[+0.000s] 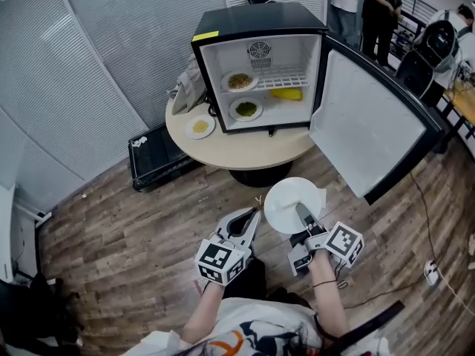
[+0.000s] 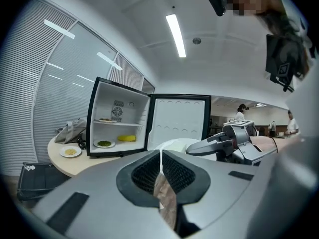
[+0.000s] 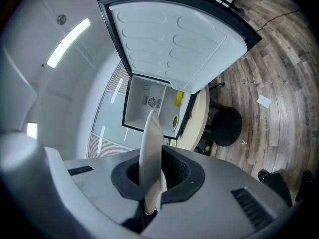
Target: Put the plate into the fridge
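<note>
While the right gripper (image 1: 303, 215) is clenched on the near rim of the empty white plate (image 1: 292, 202), the plate reaches out past the jaw tips, away from the person and toward the fridge (image 1: 260, 28). In the right gripper view the plate (image 3: 151, 148) stands edge-on between the pressed pads, with the fridge (image 3: 147, 103) straight beyond its far edge, so gripper, plate and opening look already lined up. From the head view the plate shows as a nearly full disc, so its face is close to level, which suits sliding it in flat. The left gripper (image 1: 254, 213) sits just beside it to the left, its jaws together with nothing between them, and no nearer the fridge than the right. The fridge stands well apart from both, ahead on the round table (image 1: 245, 150), its door (image 1: 371, 132) swung wide to the right and clear of a straight path. Inside, a plate of pale food (image 1: 240, 81) fills the left of the wire shelf (image 1: 293, 77), while a plate of greens (image 1: 246, 110) and a yellow thing (image 1: 286, 93) sit below. The shelf's bare right half looks the likeliest spot, which would call for a long forward reach with a slight rise.
</note>
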